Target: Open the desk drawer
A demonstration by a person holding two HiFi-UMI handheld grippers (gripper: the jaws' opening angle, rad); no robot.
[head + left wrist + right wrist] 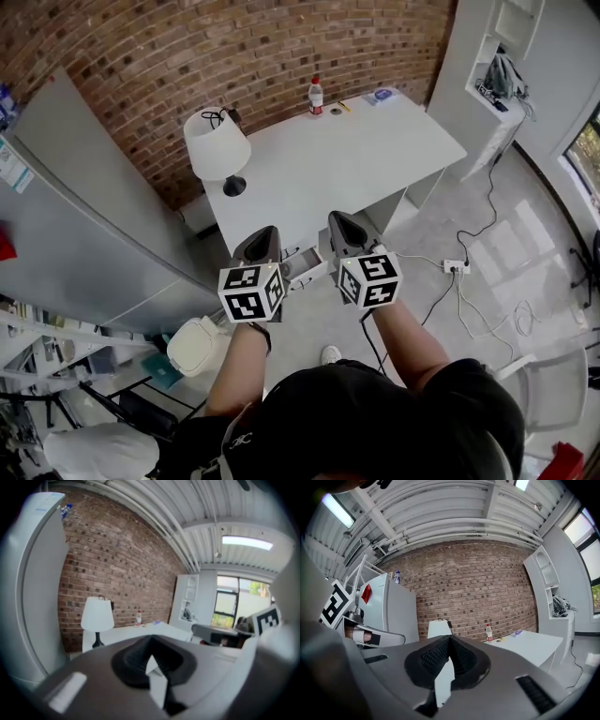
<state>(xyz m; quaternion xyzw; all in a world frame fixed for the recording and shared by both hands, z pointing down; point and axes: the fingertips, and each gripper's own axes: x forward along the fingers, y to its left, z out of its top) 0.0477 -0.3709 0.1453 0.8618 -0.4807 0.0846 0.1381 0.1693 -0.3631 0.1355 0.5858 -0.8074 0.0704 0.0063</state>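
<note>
desk: a white desk is standing with its flat rectangular top running at a slant across the head view, near edge facing the person.
drawer: a white desk drawer, small and shallow, is hanging under that near edge, toward the left end of the desk.
state: it is sticking out from under the top, pulled partly open, with its open side facing up.
pose: it is lying level and in line with the desk, front panel pointing toward the person.
inside: something dark is showing in the drawer, too small to make out.
</note>
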